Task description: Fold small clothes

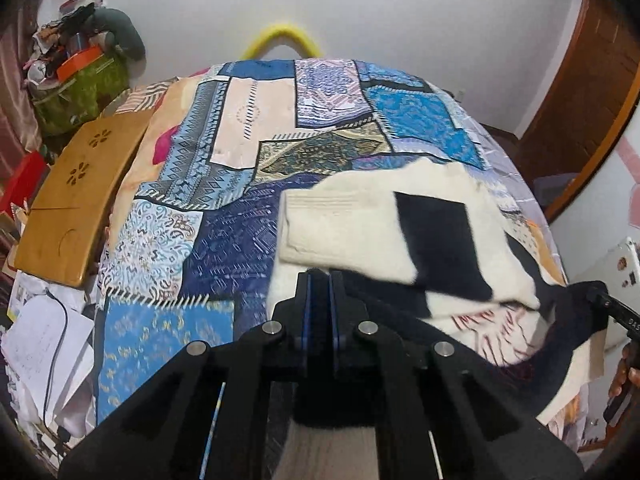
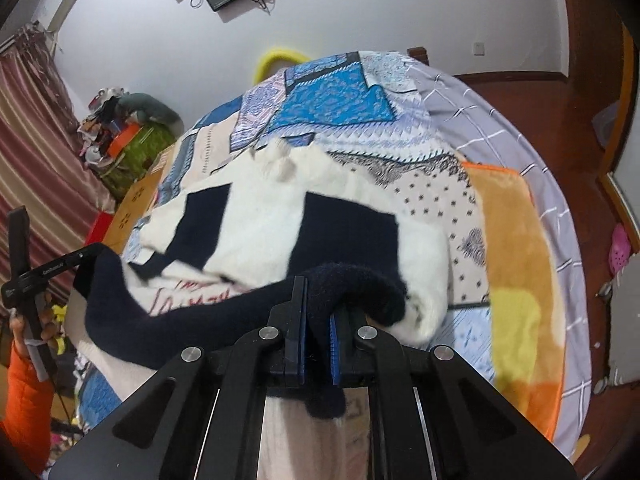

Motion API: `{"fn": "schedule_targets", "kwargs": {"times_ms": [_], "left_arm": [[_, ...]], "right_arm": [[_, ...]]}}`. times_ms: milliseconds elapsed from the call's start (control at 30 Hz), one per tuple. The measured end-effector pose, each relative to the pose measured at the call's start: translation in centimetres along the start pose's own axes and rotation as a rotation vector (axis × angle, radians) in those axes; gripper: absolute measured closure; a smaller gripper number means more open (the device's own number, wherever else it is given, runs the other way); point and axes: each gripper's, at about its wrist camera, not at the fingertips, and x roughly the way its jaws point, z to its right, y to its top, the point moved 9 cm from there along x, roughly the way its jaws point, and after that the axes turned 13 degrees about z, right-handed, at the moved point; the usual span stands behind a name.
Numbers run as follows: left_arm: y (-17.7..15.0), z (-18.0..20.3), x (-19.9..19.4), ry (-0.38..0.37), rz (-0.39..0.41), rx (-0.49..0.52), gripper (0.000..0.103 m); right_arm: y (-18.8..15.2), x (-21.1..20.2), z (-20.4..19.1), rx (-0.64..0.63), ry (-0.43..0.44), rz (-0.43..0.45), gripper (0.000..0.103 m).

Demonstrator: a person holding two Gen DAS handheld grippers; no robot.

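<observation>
Gripping sweater [image 2: 280,216]: both claws

A sweater [image 1: 384,220] is lying on the bed [image 1: 224,208], filling the right half of the left wrist view, its near hem lifting off the cover toward the bottom of the frame. The left gripper [image 1: 319,280] is clamping that hem at lower centre, while the right gripper [image 2: 318,312] is pinching it at lower centre of the right wrist view. A wooden tray [image 1: 76,200] is sitting beside the bed at the left edge, with a bag [image 1: 76,92] standing behind it at upper left.
</observation>
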Motion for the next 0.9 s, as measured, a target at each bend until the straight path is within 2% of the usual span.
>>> {"fn": "schedule_targets", "kwargs": {"times_ms": [267, 433, 533, 600, 733, 900], "left_arm": [[-2.1, -2.4, 4.6, 0.069, -0.083, -0.030, 0.096], [-4.1, -2.9, 5.5, 0.073, -0.137, -0.035, 0.095], [-4.3, -2.9, 5.2, 0.067, -0.151, -0.017, 0.094], [-4.2, -2.7, 4.7, 0.065, -0.157, 0.007, 0.089], [-3.7, -2.8, 3.1, 0.073, -0.141, 0.026, 0.067], [-3.4, -2.9, 1.2, 0.056, -0.122, 0.012, 0.057]], "right_arm": [[-1.2, 2.6, 3.0, 0.016, -0.072, -0.053, 0.095], [-3.4, 3.9, 4.2, 0.019, -0.102, -0.117, 0.095], [-3.7, 3.7, 3.9, 0.004, -0.106, -0.127, 0.095], [-3.2, 3.1, 3.6, -0.004, -0.107, -0.116, 0.094], [-2.7, 2.3, 3.1, -0.011, -0.104, -0.113, 0.089], [-2.8, 0.7, 2.2, -0.038, -0.103, -0.109, 0.068]]}}
